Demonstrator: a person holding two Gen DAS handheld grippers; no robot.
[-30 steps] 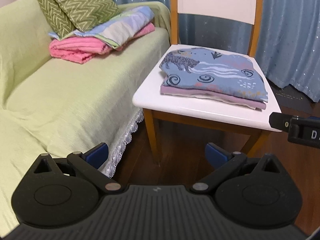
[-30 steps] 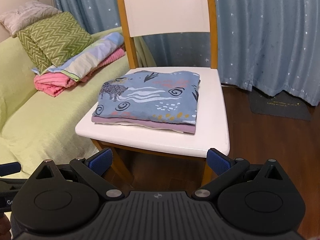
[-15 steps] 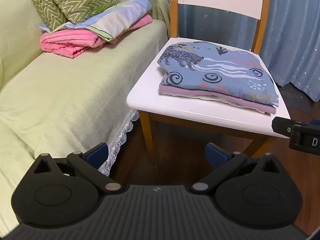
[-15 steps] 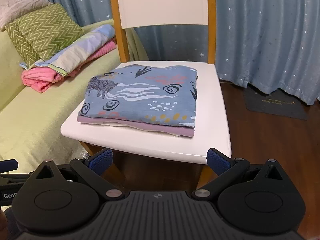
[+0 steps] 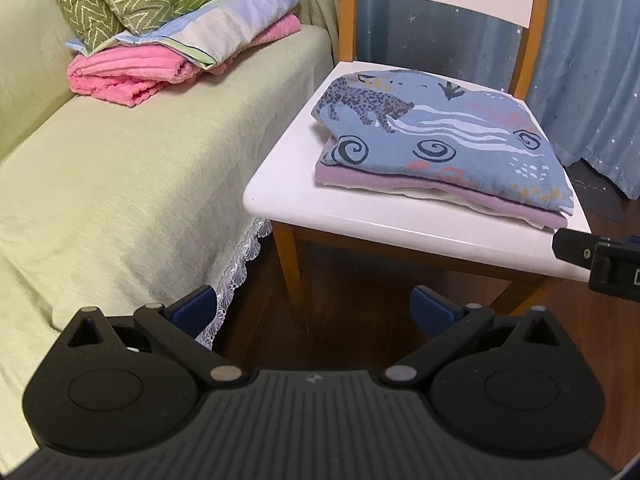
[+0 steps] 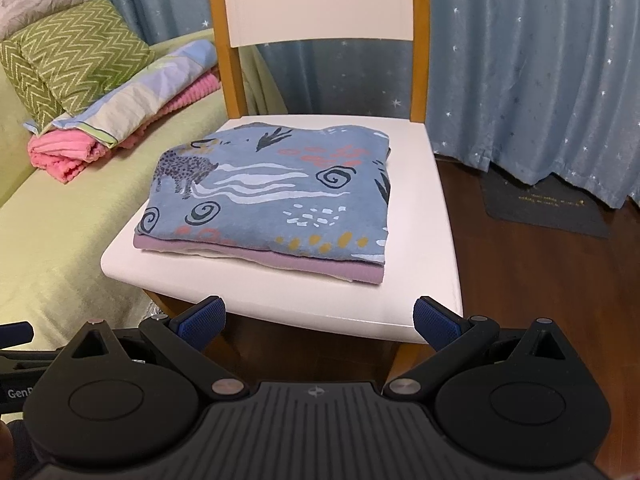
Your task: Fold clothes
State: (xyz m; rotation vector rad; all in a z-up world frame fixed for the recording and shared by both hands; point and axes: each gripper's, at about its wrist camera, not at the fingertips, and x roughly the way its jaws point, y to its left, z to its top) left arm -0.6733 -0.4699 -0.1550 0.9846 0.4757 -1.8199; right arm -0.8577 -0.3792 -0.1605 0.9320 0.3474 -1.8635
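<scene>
Right claw [image 6: 318,316] gapes before folded clothes [image 6: 268,204] on chair [image 6: 436,240].

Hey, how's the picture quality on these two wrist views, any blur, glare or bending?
Left wrist view: sharp overall, warm dim light, fisheye bows the chair seat, dark vignette in the corners. Right wrist view: the folded blue patterned garment is crisp, soft sheen along the seat's front edge, the curtain curves toward the frame edge, the floor under the chair falls into shadow.
</scene>
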